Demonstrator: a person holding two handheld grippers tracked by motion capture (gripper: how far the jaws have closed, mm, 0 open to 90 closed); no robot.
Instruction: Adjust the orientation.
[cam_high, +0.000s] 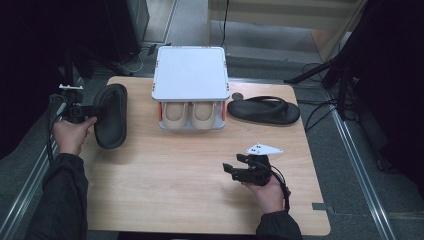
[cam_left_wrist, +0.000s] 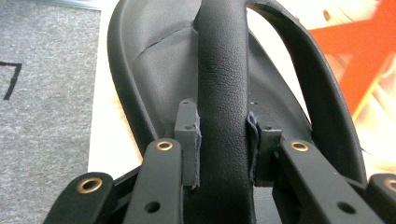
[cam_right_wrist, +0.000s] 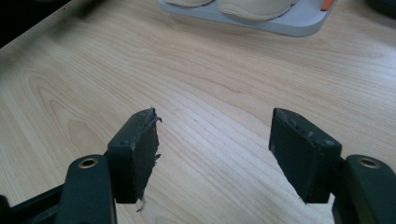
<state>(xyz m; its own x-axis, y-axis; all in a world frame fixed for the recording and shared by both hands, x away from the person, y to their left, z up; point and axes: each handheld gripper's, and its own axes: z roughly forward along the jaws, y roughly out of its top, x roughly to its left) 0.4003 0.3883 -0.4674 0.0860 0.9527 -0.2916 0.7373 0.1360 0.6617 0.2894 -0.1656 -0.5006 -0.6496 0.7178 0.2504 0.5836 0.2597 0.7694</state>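
A black sandal (cam_high: 111, 116) is tilted up at the table's left edge, with my left gripper (cam_high: 90, 111) shut on its strap. In the left gripper view both pads press the wide black strap (cam_left_wrist: 224, 93) from either side, the sandal's footbed (cam_left_wrist: 159, 74) behind it. A second black sandal (cam_high: 263, 110) lies flat at the back right of the table. A grey two-level shoe rack (cam_high: 190, 75) stands at the back centre, a pair of beige shoes (cam_high: 189, 115) on its lower shelf. My right gripper (cam_high: 234, 166) hovers open over bare wood at the front right; its pads (cam_right_wrist: 135, 154) hold nothing.
The wooden table (cam_high: 165, 185) has bare room across its middle and front. Grey floor and a metal rail run along the left edge. Black stand legs and cables lie on the floor at the right.
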